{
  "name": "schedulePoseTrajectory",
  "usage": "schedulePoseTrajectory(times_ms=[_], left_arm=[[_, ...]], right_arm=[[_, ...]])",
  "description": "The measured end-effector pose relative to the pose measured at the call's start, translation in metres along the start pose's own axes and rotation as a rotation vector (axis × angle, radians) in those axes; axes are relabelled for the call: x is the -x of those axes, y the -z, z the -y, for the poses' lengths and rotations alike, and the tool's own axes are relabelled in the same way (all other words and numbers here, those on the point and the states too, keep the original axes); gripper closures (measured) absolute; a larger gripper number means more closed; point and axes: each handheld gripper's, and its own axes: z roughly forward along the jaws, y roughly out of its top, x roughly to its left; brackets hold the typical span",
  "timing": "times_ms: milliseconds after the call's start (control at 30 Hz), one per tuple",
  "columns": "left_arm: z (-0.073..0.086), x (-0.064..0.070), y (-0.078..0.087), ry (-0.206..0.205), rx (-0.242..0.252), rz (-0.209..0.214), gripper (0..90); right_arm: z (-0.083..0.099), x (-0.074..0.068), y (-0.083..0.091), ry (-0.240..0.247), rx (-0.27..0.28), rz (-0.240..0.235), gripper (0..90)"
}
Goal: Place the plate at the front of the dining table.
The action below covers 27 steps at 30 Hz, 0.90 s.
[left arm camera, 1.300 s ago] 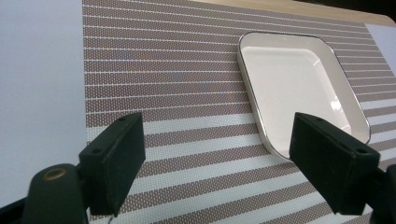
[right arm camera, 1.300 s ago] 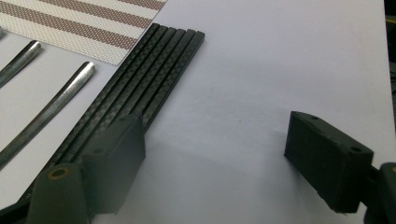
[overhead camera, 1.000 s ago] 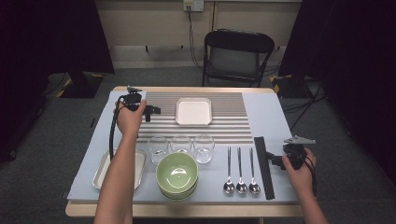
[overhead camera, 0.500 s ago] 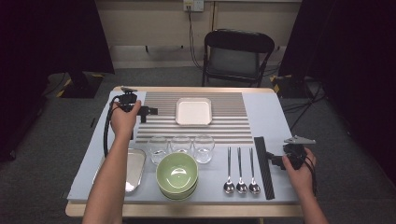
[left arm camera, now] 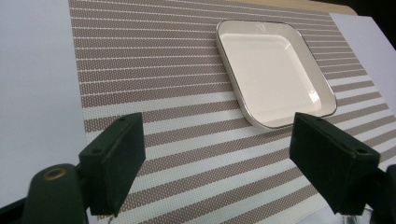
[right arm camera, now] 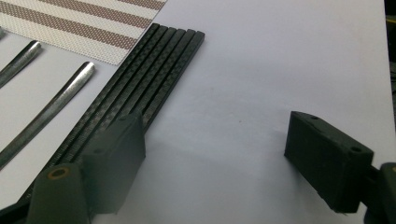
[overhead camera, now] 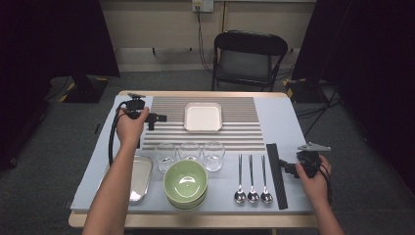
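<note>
Left gripper lining up on the white plate

The left gripper point(overhead camera: 157, 118), jaws spread wide and empty, is pointing at the square white plate point(overhead camera: 203, 116) at upper centre of the high view, on the striped mat point(overhead camera: 244, 132). The right gripper point(overhead camera: 288, 168) is waiting wide open at lower right beside the black chopsticks point(overhead camera: 275, 172). The plate's shallow, glossy rim is likely to slip from a flat pinch.

Three glasses point(overhead camera: 190, 151), three spoons point(overhead camera: 252, 178), one plate point(overhead camera: 202, 116), one tray point(overhead camera: 139, 178).

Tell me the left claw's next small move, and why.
Probably ease the left claw forward toward the white square plate. Its jaws stand wide open and aimed at the plate's near rim, holding nothing, with bare striped placemat between.
</note>
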Motion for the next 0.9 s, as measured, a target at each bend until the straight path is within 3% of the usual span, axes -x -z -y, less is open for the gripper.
schedulePoseTrajectory(times_ms=[200, 333, 733, 833, 900], left_arm=[[0.005, -0.003, 0.002, 0.007, -0.003, 0.017, 18.9], [0.007, -0.005, 0.006, -0.022, -0.018, 0.002, 18.9], [0.011, -0.002, 0.018, -0.054, -0.028, -0.007, 19.0], [0.015, -0.004, 0.020, -0.027, 0.002, 0.021, 19.4], [0.018, -0.005, 0.021, -0.039, 0.009, 0.004, 19.9]], right_arm=[[0.000, 0.000, 0.000, 0.000, 0.000, 0.001, 19.4], [0.000, 0.000, 0.000, -0.002, -0.001, 0.001, 19.4], [0.000, 0.000, 0.000, 0.001, 0.000, 0.000, 19.4], [0.000, 0.000, 0.000, 0.001, 0.000, 0.000, 19.4], [0.000, 0.000, 0.000, 0.001, 0.000, 0.000, 19.4]])
